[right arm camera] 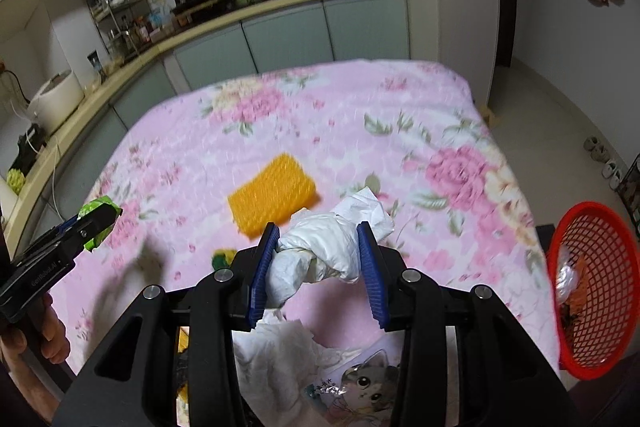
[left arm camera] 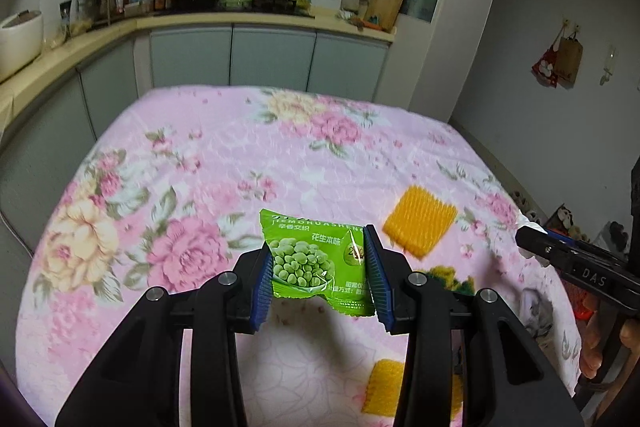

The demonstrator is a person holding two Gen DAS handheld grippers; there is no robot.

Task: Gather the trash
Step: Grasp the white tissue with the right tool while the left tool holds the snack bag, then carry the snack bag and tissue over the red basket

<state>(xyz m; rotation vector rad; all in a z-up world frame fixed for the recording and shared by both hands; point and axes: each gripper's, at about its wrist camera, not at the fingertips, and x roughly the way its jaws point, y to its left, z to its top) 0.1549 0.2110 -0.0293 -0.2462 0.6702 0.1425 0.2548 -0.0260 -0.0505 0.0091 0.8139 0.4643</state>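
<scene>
My left gripper is shut on a green snack packet, held just above the pink floral cloth. In the right wrist view that same packet shows at the far left in the other tool. My right gripper is shut on a crumpled white tissue, lifted off the cloth. A red mesh basket stands off the table's right edge with some wrappers inside.
Two orange foam nets lie on the cloth, one ahead right and one near the front. More white tissue and a cat-print wrapper lie under my right gripper. A kitchen counter runs behind the table.
</scene>
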